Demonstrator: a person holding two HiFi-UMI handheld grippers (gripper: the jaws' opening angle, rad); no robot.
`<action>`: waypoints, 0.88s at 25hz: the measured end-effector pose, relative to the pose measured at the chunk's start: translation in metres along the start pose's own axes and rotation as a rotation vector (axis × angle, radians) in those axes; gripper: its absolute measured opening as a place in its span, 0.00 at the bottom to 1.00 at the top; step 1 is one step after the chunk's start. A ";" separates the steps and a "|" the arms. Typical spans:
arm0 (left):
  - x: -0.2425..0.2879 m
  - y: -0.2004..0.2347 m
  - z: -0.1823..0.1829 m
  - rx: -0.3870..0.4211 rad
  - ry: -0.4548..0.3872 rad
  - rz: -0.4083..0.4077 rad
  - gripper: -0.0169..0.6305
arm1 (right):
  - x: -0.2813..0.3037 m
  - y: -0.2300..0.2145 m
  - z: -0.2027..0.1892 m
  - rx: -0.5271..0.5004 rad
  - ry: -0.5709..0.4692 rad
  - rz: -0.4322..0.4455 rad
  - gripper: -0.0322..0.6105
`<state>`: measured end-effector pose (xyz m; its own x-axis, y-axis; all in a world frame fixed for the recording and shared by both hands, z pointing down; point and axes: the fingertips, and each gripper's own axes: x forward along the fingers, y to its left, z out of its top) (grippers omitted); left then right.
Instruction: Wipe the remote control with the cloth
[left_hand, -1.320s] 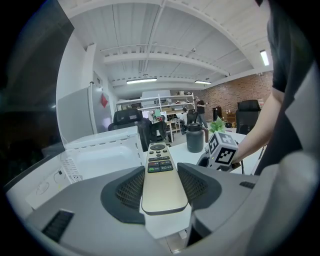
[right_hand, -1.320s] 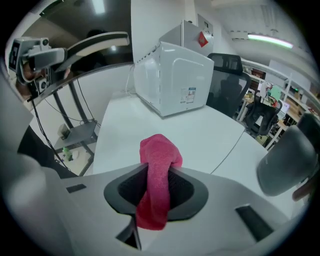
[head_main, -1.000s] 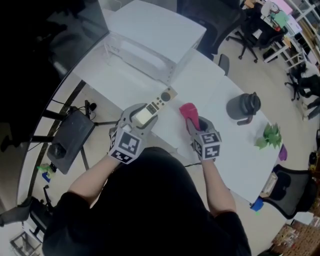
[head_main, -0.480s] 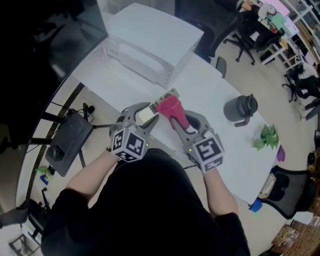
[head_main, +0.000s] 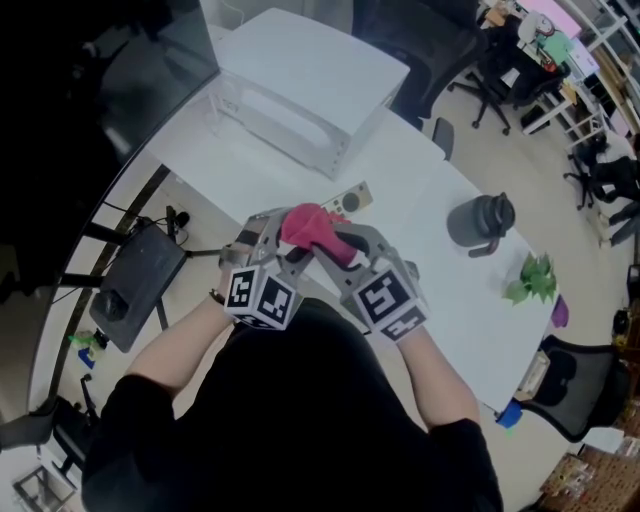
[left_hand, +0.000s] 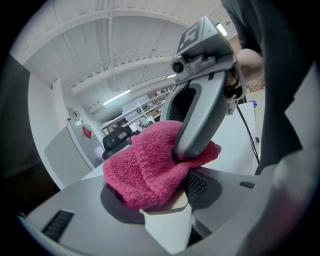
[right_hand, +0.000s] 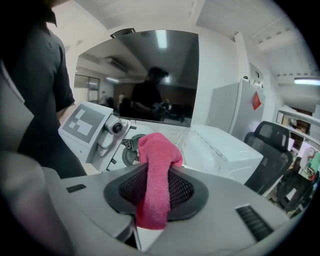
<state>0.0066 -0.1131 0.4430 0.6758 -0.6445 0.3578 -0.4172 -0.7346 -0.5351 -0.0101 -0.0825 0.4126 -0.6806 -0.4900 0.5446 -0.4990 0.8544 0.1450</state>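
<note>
My left gripper (head_main: 283, 240) is shut on a cream remote control (head_main: 352, 197), held above the white table (head_main: 440, 290); only the remote's far end shows past the cloth. A pink cloth (head_main: 311, 228) is draped over the remote's middle, and my right gripper (head_main: 338, 248) is shut on it from the right. In the left gripper view the cloth (left_hand: 147, 170) lies on the remote (left_hand: 167, 222) between my jaws, with the right gripper (left_hand: 200, 105) pressing into it. In the right gripper view the cloth (right_hand: 156, 170) hangs pinched between the jaws, and the left gripper (right_hand: 97, 132) stands close behind.
A clear plastic box (head_main: 285, 115) stands at the back of the table. A dark jug (head_main: 482, 220) and a small green plant (head_main: 535, 275) are at the right. The table's near edge runs under my hands. Office chairs (head_main: 480, 60) stand beyond.
My right gripper has carried the cloth up off the table and leftward onto the remote. My left gripper has rolled and lifted the remote slightly.
</note>
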 end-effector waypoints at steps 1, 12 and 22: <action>-0.002 -0.001 0.001 0.010 -0.009 -0.003 0.34 | -0.001 -0.001 0.000 0.008 0.006 -0.007 0.21; -0.013 -0.007 0.007 0.043 -0.059 -0.018 0.34 | -0.021 -0.043 -0.017 0.111 0.015 -0.108 0.21; -0.019 -0.012 0.011 0.043 -0.079 -0.020 0.34 | -0.043 -0.094 -0.040 0.207 0.005 -0.207 0.21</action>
<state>0.0055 -0.0890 0.4339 0.7302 -0.6099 0.3079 -0.3778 -0.7359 -0.5618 0.0876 -0.1351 0.4091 -0.5504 -0.6489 0.5254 -0.7263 0.6824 0.0819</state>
